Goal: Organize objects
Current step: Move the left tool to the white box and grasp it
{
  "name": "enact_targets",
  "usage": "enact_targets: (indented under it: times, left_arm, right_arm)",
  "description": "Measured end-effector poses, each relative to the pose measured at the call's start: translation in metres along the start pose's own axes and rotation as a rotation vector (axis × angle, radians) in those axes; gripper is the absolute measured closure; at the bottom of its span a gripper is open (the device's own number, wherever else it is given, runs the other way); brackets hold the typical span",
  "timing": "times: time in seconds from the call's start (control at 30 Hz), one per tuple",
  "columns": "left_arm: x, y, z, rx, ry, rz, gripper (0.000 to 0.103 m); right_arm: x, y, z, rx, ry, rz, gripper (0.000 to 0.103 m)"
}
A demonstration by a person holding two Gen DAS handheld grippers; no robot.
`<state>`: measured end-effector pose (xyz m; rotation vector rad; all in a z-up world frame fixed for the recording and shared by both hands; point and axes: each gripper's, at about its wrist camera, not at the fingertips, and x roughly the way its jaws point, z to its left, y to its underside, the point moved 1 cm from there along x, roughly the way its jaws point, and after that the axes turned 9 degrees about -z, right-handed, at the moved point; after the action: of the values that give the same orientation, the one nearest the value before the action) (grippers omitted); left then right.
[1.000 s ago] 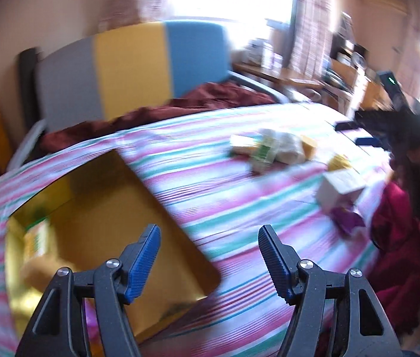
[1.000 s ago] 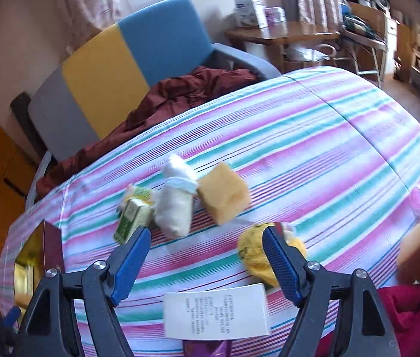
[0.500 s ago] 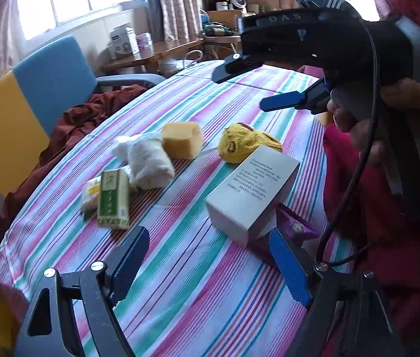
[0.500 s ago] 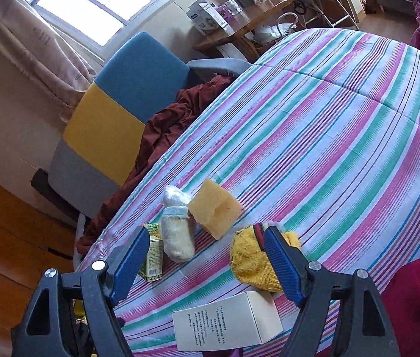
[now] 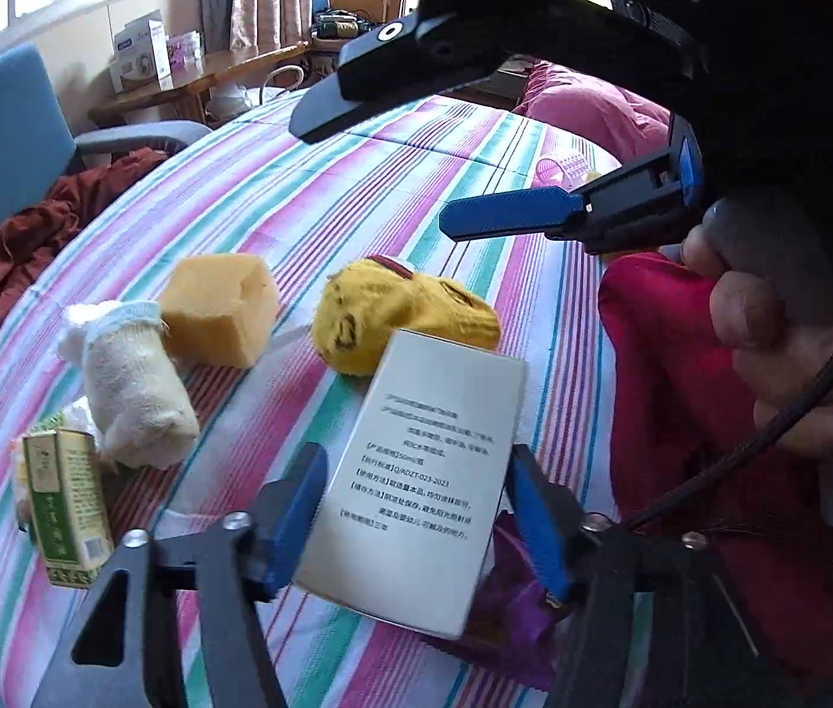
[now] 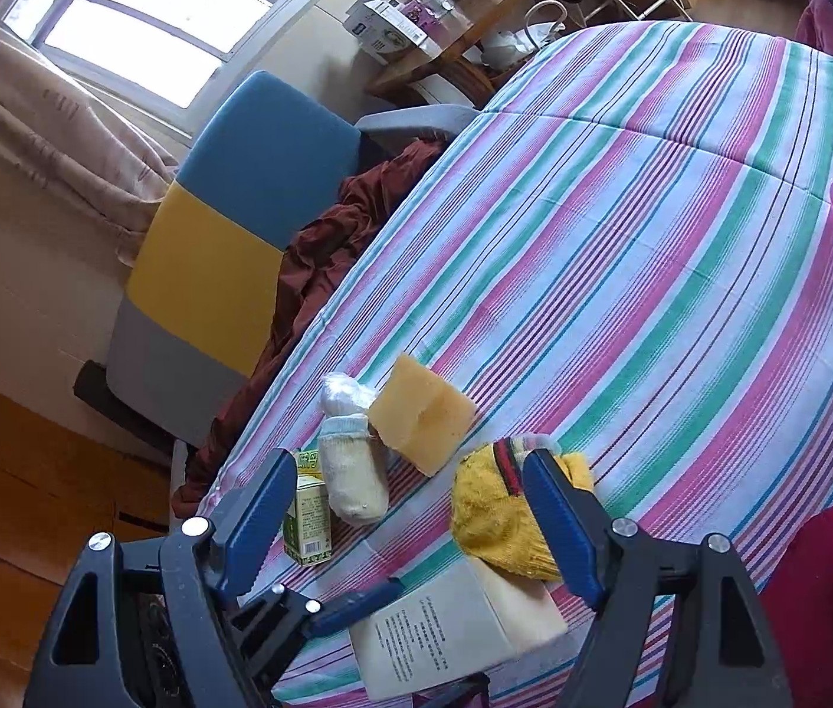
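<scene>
Lying flat, white box [image 5: 416, 484] lengthwise between left gripper [image 5: 416, 507] fingers.

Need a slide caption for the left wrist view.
Left gripper open around white box on striped tablecloth, beside yellow sock.

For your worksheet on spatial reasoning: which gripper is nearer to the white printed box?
Left. The left gripper has its fingers on either side of the white printed box. The right gripper hovers above and behind it, over the yellow cloth.

Both grippers had black triangular frames with silver screws and blue ribbed fingers [image 5: 292, 507]; a black cable [image 5: 770, 442] crossed the bare-skinned right hand [image 5: 782, 354].
</scene>
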<state>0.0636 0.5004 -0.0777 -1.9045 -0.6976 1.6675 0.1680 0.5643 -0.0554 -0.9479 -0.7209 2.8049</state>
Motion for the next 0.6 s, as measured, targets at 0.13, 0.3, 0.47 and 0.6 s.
enact_targets:
  times: [0.13,0.3,0.47,0.6]
  left_arm:
    - [-0.019,0.012,0.013,-0.13,-0.038,-0.044,0.052]
    - [-0.063,0.046,0.037,-0.349,-0.241,-0.068,0.052]
    - [-0.101,0.096,0.03,-0.448,-0.384,-0.072,0.052]
    - [-0.105,0.107,0.025,-0.429,-0.422,-0.065,0.052]
  right_arm:
    - [0.001,0.001,0.0,-0.004,0.016,0.008,0.023]
    - [0.009,0.004,0.004,-0.043,0.06,0.049,0.023]
    - [0.016,0.008,0.004,-0.071,0.113,0.09,0.023]
    - [0.011,0.007,0.002,-0.065,0.123,0.064,0.023]
